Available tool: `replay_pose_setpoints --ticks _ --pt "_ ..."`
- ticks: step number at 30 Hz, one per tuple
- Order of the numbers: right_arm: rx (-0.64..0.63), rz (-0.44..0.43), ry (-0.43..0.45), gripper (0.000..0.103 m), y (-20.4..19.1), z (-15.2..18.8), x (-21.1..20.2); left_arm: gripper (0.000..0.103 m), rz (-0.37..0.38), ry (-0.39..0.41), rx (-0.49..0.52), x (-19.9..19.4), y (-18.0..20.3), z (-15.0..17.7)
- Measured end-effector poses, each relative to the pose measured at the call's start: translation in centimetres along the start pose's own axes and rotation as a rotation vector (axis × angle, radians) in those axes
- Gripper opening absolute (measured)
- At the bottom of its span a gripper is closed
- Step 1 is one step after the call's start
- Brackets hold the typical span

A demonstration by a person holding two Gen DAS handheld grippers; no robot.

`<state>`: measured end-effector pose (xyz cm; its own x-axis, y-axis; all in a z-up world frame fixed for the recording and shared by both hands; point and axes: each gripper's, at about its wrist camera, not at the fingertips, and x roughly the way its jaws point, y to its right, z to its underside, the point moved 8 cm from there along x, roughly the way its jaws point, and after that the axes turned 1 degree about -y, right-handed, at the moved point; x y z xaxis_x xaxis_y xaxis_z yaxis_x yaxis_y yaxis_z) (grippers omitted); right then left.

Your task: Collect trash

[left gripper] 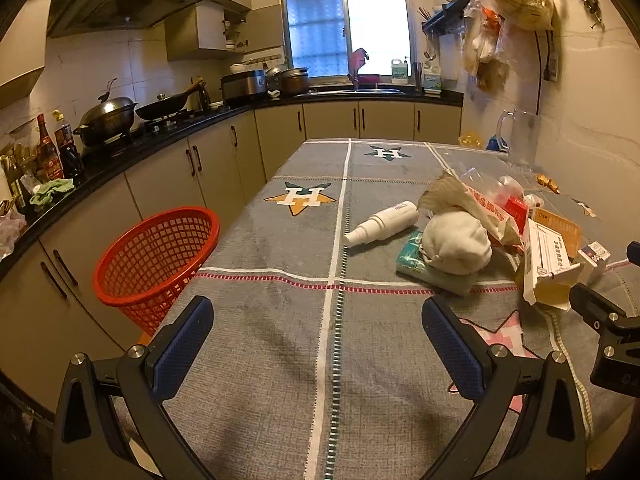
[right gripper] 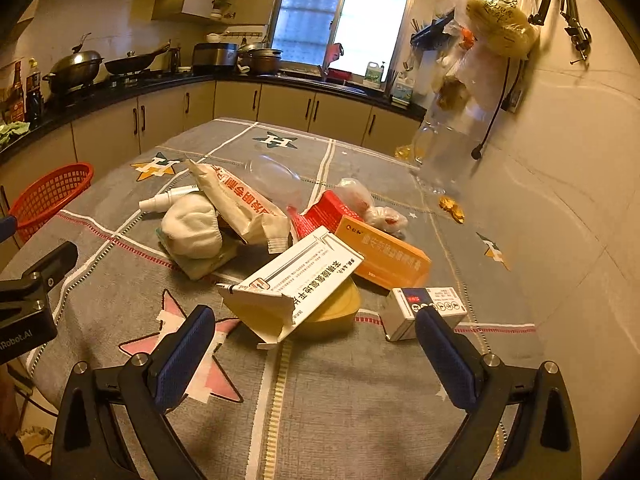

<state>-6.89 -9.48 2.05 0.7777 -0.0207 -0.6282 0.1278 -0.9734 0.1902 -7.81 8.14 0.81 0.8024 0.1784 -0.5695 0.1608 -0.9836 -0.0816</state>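
A pile of trash lies on the grey star-patterned tablecloth (left gripper: pixel 280 320): a white spray bottle (left gripper: pixel 382 224), a white cloth wad (left gripper: pixel 456 244), a torn paper bag (right gripper: pixel 236 200), an open white carton (right gripper: pixel 300 280), an orange box (right gripper: pixel 384 258), a small white and blue box (right gripper: pixel 424 308) and a red packet (right gripper: pixel 326 212). A red mesh basket (left gripper: pixel 156 256) stands off the table's left edge. My left gripper (left gripper: pixel 316 332) hovers open over bare cloth, short of the pile. My right gripper (right gripper: pixel 316 340) is open just before the white carton. Neither holds anything.
A clear plastic jug (right gripper: pixel 444 152) stands at the table's far right by the wall, with gold wrappers (right gripper: pixel 452 208) near it. Kitchen counters with pots and bottles (left gripper: pixel 52 152) run along the left and back. Plastic bags (right gripper: pixel 500 20) hang on the right wall.
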Motion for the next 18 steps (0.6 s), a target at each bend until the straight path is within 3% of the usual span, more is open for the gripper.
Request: replay_pose_setpoints --ticks 18 --pt "0.006 -0.013 -0.007 0.101 0.14 0.75 -0.46 0.103 -0.006 0.006 0.027 -0.58 0.84 0.46"
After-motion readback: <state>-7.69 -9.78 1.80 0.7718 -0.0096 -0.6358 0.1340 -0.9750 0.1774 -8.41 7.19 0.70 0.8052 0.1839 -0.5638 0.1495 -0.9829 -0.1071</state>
